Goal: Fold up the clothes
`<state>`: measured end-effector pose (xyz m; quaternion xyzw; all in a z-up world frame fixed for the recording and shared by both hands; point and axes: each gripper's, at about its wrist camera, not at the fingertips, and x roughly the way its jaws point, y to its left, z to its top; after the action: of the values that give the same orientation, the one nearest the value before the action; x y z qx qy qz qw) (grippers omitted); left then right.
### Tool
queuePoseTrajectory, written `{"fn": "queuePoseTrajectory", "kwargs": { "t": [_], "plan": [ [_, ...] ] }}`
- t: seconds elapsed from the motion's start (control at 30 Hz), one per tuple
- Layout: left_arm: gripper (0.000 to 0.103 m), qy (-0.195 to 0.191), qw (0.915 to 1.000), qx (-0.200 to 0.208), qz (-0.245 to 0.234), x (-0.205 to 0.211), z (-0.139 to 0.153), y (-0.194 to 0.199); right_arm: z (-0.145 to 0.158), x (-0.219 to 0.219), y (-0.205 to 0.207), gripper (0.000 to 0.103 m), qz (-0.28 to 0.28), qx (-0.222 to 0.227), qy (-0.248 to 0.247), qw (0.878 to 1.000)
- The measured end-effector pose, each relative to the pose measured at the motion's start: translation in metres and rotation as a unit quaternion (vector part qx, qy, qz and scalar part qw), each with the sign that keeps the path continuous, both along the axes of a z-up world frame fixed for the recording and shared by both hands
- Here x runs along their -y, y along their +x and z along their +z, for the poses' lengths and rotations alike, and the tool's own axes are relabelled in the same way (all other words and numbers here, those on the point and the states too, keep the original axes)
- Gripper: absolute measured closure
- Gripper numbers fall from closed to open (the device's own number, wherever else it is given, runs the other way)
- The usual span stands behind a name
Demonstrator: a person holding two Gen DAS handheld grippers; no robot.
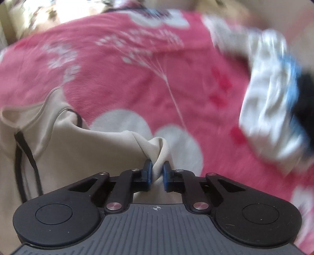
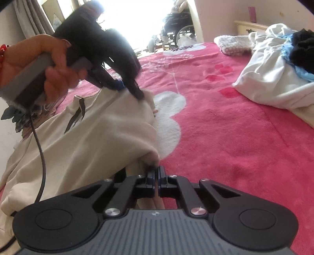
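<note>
Two grippers, left gripper (image 1: 157,172) and right gripper (image 2: 156,174), each clenched on bunched edges of a soft, limp cream garment (image 2: 94,137) sagging between them; hems suit gripping.

Motion blur smears the pink blanket (image 1: 121,58) and the clothes pile (image 1: 274,102) at the right of the left wrist view. The cream garment (image 2: 82,141) runs off the lower left edge of the right wrist view. Glare washes out the doorway (image 2: 137,17) at upper centre
</note>
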<state>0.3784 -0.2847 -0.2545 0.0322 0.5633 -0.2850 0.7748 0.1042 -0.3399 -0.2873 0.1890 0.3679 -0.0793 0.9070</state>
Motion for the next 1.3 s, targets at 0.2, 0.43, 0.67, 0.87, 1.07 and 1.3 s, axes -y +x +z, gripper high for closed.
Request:
{"fn": "queuePoseTrajectory", "kwargs": {
  "t": [0.2,0.43,0.67,0.87,1.07,1.3],
  "plan": [
    [0.094,-0.064,0.9955,-0.023,0.066,-0.027,-0.007,0.007,-0.009,0.015,-0.023,0.098,-0.024,0.001,0.078,0.997],
    [0.094,-0.060,0.9961,-0.014,0.062,-0.018,-0.007,0.005,0.006,0.027,0.001,0.072,-0.004,0.029,0.099,0.995],
    [0.094,-0.071,0.9937,-0.031,0.081,-0.019,-0.010,0.005,0.002,0.007,0.019,0.072,0.019,0.007,0.039,0.999],
    [0.094,-0.087,0.9894,-0.049,0.106,-0.025,-0.017,0.006,-0.005,0.007,0.018,0.074,-0.030,0.014,0.026,0.999],
    [0.092,-0.087,0.9894,-0.053,0.104,-0.023,-0.021,0.006,-0.010,0.022,0.007,0.074,-0.100,0.039,0.047,0.993],
    [0.092,-0.088,0.9893,-0.050,0.105,-0.021,-0.025,0.005,-0.026,0.060,-0.003,0.072,-0.119,0.052,0.129,0.983]
  ]
}}
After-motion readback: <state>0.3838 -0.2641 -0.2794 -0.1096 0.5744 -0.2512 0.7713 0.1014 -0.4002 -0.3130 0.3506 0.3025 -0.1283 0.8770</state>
